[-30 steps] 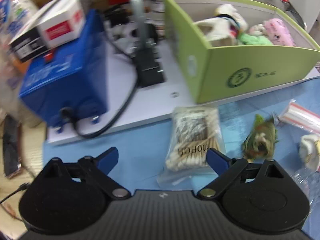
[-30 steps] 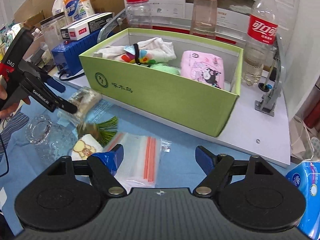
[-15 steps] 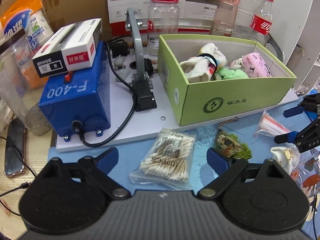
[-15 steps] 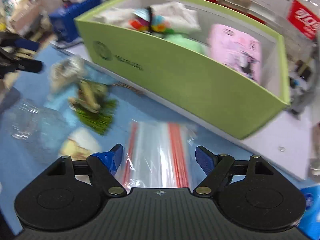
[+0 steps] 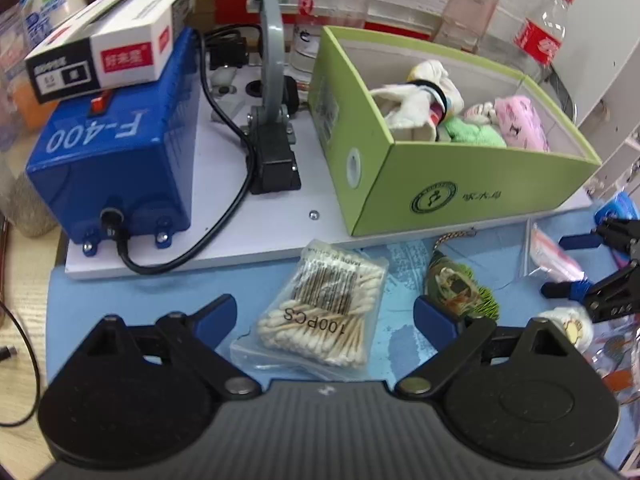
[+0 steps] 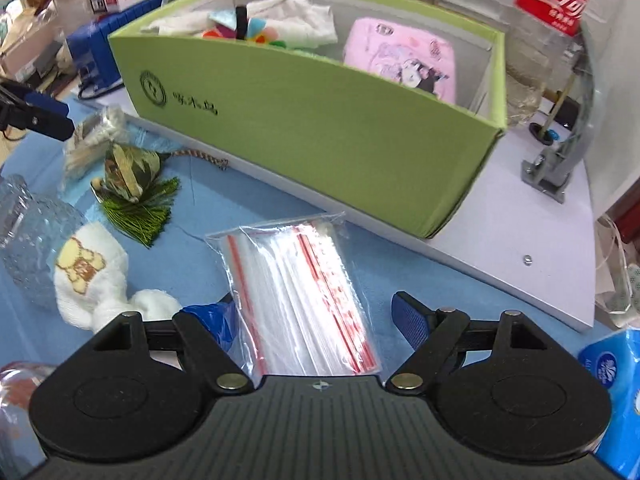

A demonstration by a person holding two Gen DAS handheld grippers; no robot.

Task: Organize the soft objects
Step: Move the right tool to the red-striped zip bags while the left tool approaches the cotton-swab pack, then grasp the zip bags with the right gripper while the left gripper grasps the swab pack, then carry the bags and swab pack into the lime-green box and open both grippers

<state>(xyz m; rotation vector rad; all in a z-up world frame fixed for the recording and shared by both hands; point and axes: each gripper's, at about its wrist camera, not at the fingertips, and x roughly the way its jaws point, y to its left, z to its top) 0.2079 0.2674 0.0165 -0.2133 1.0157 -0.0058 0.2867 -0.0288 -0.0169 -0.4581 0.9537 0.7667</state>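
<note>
My right gripper (image 6: pixel 312 320) gapes wide over the zip bags (image 6: pixel 296 296), gripping nothing. My left gripper (image 5: pixel 324 312) gapes likewise above the cotton swabs (image 5: pixel 324 312). The white sock (image 6: pixel 90 276) lies left; beyond, the green box (image 6: pixel 304 120).

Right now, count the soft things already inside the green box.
3 visible: a white cloth bundle at the left, a green cloth in the middle, a pink plush at the right. More may lie underneath.
</note>
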